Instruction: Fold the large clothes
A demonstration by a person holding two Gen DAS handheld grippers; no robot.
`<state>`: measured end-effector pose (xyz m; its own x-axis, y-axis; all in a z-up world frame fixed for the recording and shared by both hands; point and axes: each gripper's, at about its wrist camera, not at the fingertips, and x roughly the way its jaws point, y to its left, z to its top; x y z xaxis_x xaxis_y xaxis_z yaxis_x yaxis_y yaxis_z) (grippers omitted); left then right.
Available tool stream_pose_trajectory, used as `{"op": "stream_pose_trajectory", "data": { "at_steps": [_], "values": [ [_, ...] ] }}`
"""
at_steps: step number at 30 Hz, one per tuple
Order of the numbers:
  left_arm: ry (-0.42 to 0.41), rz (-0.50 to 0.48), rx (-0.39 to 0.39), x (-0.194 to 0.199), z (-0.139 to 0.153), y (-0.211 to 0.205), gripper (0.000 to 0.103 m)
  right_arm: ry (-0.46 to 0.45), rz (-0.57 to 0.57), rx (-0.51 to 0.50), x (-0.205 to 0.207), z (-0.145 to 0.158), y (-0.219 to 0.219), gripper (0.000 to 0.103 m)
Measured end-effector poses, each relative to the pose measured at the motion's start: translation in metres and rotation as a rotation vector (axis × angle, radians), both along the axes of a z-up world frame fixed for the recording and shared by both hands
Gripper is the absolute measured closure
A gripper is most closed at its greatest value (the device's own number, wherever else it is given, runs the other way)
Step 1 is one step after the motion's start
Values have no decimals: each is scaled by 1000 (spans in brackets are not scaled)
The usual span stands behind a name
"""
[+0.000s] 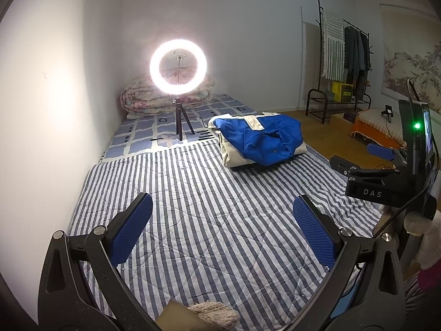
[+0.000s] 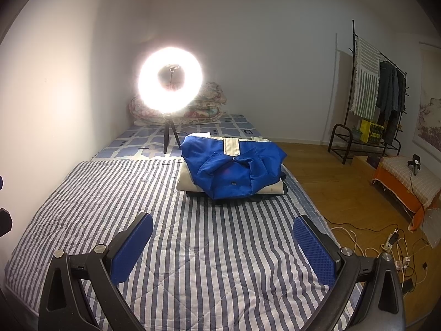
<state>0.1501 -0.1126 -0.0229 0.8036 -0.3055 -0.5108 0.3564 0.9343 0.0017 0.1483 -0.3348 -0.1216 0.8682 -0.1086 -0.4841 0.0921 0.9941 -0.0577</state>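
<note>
Grippers, left (image 1: pixel 222 230) and right (image 2: pixel 222 245), gape empty short of the blue jacket (image 2: pixel 234 169); approach level, pinching opposite hems together.

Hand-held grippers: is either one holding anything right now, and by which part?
Nothing is held. The left hand-held gripper and the right hand-held gripper are both open over the striped quilt.

A folded jacket (image 2: pixel 234 169) lies atop a stack of clothes on the bed (image 2: pixel 193 248), a ring light (image 2: pixel 171 80) on its tripod behind it to the left, rolled bedding (image 2: pixel 204 107) against the back wall, and a clothes rack (image 2: pixel 377 96) standing on the floor to the right.
</note>
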Motion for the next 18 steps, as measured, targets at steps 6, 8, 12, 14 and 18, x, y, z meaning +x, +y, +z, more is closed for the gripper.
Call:
{"op": "stream_pose_trajectory", "data": {
  "at_steps": [6,8,12,14,18],
  "values": [
    [1,0,1,0,0,0,0,4,4,-3,0,-1,0,0],
    [2,2,-1,-1,0,0,0,5,6,-5,0,-2,0,0],
    [-5,6,2,-2,0,0,0,8,10,-5,1,-2,0,0],
    [-6,6,2,-1,0,1,0,8,10,-2,1,-2,0,0],
    [-8,10,5,-1,-1,1,0,8,7,5,1,-2,-2,0]
  ]
}}
